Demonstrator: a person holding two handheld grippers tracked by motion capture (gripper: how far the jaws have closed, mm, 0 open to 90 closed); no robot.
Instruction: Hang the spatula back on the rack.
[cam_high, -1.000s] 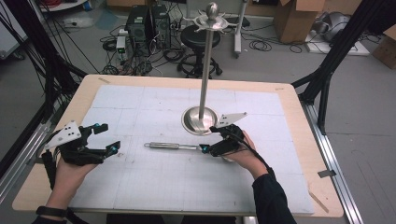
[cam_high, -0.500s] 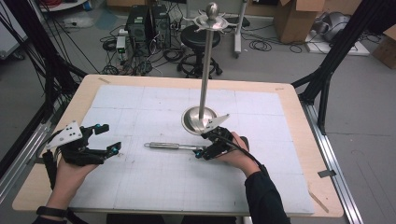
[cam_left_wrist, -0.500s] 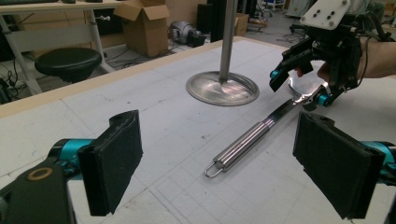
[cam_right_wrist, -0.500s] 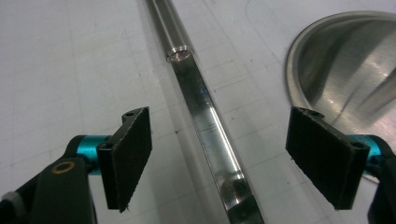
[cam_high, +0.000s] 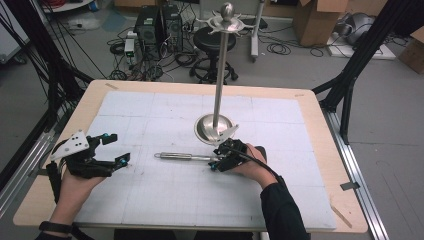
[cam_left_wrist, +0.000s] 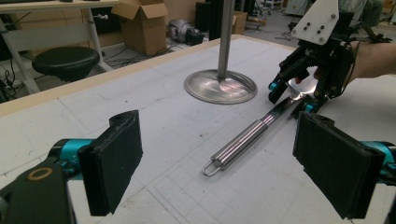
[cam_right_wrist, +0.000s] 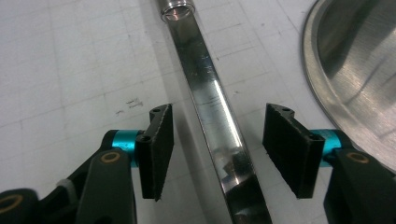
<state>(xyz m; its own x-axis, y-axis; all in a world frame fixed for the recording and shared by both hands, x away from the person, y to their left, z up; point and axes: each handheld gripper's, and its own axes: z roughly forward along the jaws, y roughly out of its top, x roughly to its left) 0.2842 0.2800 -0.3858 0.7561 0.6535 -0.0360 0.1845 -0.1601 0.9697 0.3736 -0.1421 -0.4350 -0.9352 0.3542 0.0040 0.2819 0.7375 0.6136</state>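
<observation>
Spoon (cam_high: 186, 157) lies flat on the white gridded surface (cam_high: 150, 200), just in front of the round base of the metal stand (cam_high: 214, 128), its long axis running across the surface from left to right in the high view: the tubular handle with its wire loop points toward the left gripper (cam_high: 114, 150), the flat neck and bowl end toward the right gripper (cam_high: 216, 163). The right gripper is by far the nearer; it stands over the flat neck with one finger on each side, and its fingers (cam_right_wrist: 159, 149) have just been closing, yet a bare strip of surface shows between each pad and the steel, so they straddle the neck without pressing on it. The grasp, as I judge it, turns on that crossing: the fingers face each other across the narrow width of the neck, at right angles to the long axis, so closing further should pinch it squarely. The left gripper rests well apart at the left of the surface, fingers wide and nothing between them. The right gripper view gives the gaps beside the neck and the stand's rim close at its right; the left gripper view gives the spoon's whole length, loop nearest, and the shiny bowl under the far gripper, which the high view hides beneath the hand.
</observation>
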